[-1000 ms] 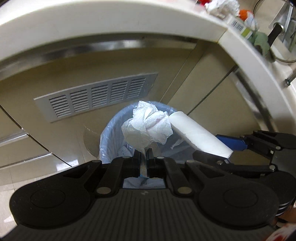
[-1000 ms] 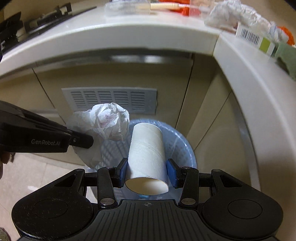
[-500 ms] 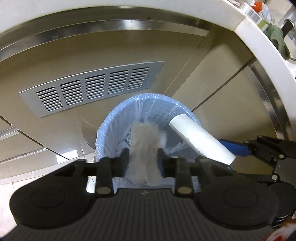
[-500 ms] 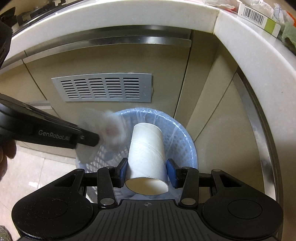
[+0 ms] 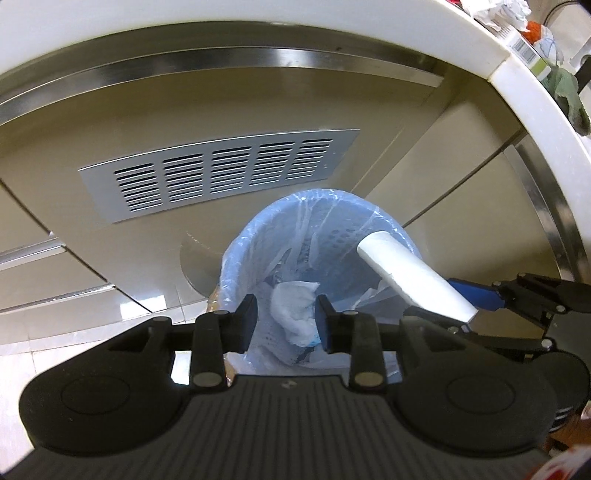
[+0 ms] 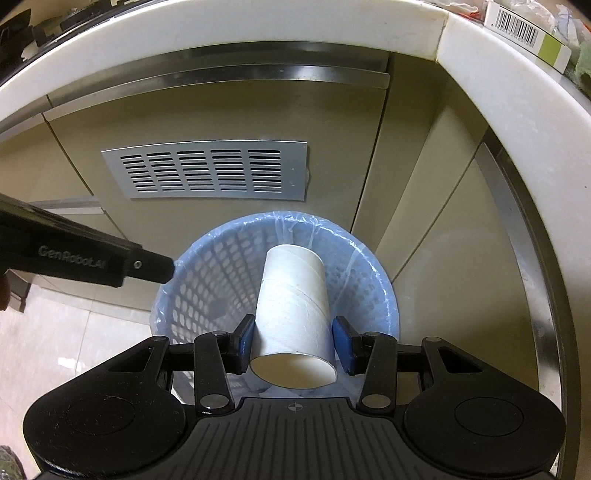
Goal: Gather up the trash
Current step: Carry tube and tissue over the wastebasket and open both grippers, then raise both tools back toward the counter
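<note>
A blue mesh bin lined with a clear bag stands on the floor against the cabinet. A crumpled white tissue lies inside it. My left gripper hangs open just above the bin's near rim, with nothing between its pads. My right gripper is shut on a white cardboard tube and holds it tilted over the bin. In the left wrist view the tube juts in from the right across the bin's mouth. The left gripper reaches in at the left in the right wrist view.
A grey vent grille sits in the cabinet door behind the bin. The white counter edge curves overhead, carrying a barcoded box and crumpled paper. Pale floor tiles lie to the left.
The left gripper opened and let go of the crumpled tissue, which fell into the bin. The right gripper kept its hold on the tube over the bin.
</note>
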